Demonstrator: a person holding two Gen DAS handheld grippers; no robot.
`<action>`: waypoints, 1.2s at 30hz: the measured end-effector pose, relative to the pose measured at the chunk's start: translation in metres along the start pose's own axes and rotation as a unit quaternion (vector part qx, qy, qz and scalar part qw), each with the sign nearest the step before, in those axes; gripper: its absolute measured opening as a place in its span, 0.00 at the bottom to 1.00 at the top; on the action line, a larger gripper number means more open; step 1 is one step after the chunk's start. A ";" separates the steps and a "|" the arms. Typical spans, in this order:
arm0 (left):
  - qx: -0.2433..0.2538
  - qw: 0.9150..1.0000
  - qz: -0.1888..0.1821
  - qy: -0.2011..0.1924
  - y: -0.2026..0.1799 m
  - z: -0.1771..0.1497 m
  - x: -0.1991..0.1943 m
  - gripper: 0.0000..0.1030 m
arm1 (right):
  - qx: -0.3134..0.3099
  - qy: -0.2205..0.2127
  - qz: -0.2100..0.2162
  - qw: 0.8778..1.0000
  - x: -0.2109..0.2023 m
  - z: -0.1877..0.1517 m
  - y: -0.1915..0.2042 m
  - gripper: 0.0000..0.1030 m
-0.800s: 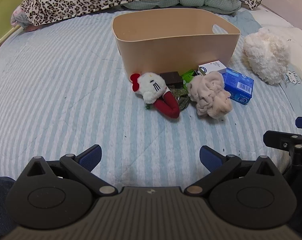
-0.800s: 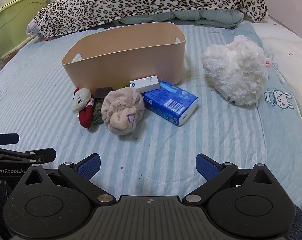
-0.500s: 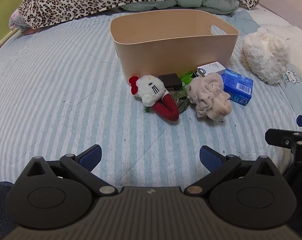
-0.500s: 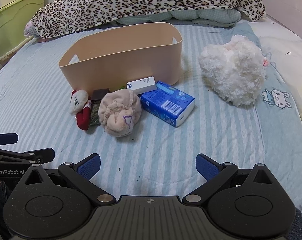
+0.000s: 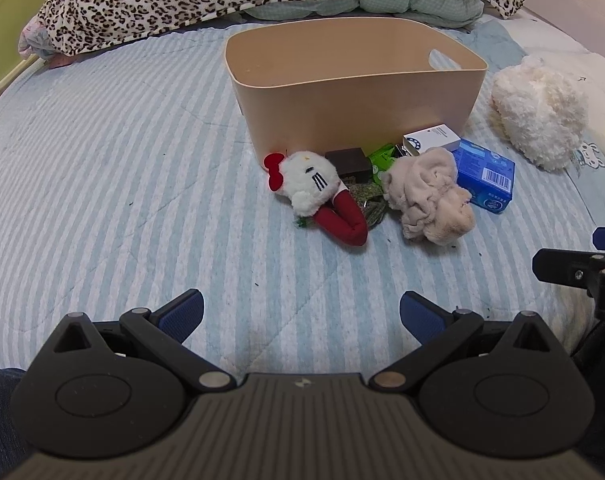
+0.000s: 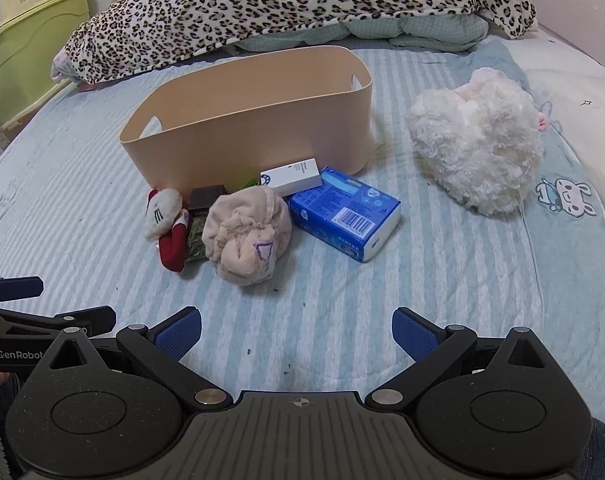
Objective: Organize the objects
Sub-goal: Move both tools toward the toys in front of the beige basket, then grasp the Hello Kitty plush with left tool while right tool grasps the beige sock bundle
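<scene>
Since the earlier frames both of my tongs have eased a little closer to the pile, which sits slightly larger and nearer in each view; none of the objects has shifted.

Everything lies on the blue-and-white striped bed (image 5: 102, 168), with a leopard-print blanket (image 6: 286, 4) heaped along its far end. Near the middle stands the beige bin (image 5: 354, 84), upright, and I can see nothing in the part of its inside that shows. Well to its right lies a fluffy white plush (image 6: 478, 144), apart from the rest.

The other things crowd against the bin's near wall. A blue tissue pack (image 6: 346, 212) lies flat at the right, with a small white box (image 6: 290, 176) resting partly on its far edge. Just beside the pack is a crumpled beige cloth bundle (image 5: 426, 196). Left of that lies a white cat doll with a red bow (image 5: 314, 192), and between the doll and the bundle sit a dark brown box (image 5: 348, 164), a green packet (image 5: 382, 158) and a mottled green pouch (image 5: 366, 204), all touching or overlapping.

My left tongs (image 5: 300, 314) hover over bare bedding short of the doll, spread wide and holding nothing. My right tongs (image 6: 296, 330) hover short of the bundle, likewise spread and unladen.
</scene>
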State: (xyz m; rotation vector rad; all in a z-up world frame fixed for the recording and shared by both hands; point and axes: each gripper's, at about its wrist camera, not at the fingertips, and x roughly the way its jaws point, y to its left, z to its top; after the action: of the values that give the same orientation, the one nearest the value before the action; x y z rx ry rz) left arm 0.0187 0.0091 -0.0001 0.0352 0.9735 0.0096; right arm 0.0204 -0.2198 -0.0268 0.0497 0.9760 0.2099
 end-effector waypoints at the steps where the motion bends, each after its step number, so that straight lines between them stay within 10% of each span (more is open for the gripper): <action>1: -0.001 1.000 0.000 0.000 0.001 0.001 0.000 1.00 | 0.001 -0.001 0.001 1.000 0.001 0.001 0.000 1.00; 36: -0.049 0.999 0.017 -0.015 0.045 0.072 0.061 1.00 | 0.002 -0.011 0.018 1.000 0.081 0.061 0.011 0.96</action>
State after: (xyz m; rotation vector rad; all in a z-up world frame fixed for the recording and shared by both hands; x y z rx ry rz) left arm 0.1129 0.0539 -0.0080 -0.0376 0.9410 0.0877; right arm 0.1128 -0.1900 -0.0571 0.0741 0.9533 0.2405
